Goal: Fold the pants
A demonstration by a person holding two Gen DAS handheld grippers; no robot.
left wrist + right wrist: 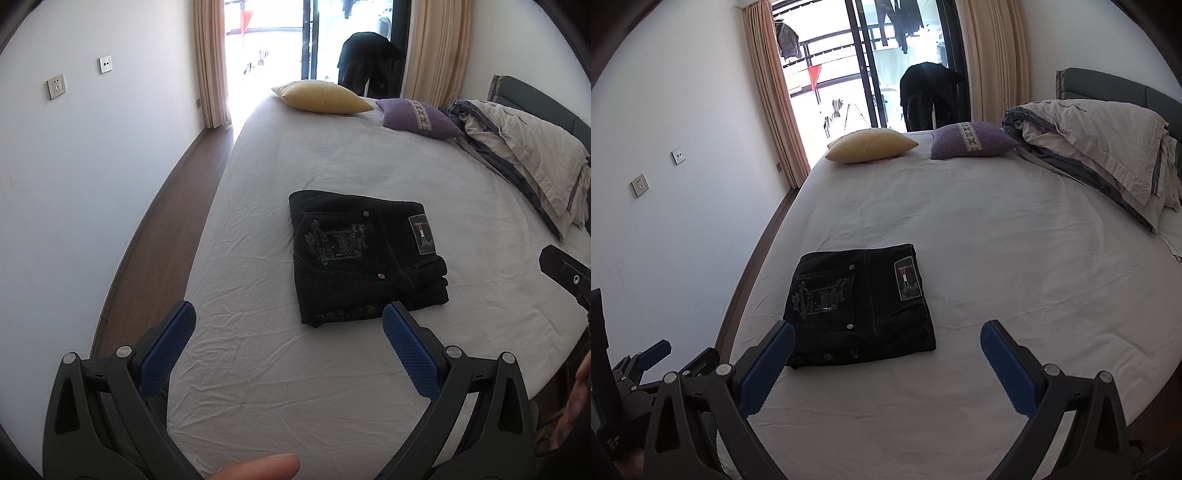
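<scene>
Black jeans [364,256] lie folded into a compact rectangle on the white bed sheet [280,369], back pocket embroidery and waist patch facing up. They also show in the right wrist view [860,306]. My left gripper [290,317] is open and empty, hovering just short of the jeans' near edge. My right gripper [888,338] is open and empty, above the sheet at the jeans' near right corner. Part of the right gripper [565,275] shows at the right edge of the left wrist view. Part of the left gripper [646,358] shows low left in the right wrist view.
A yellow pillow [321,96] and a purple pillow [419,118] lie at the far end of the bed. A rumpled duvet [528,158] is piled along the right side by the headboard. A wall and a wooden floor strip [159,254] run along the left.
</scene>
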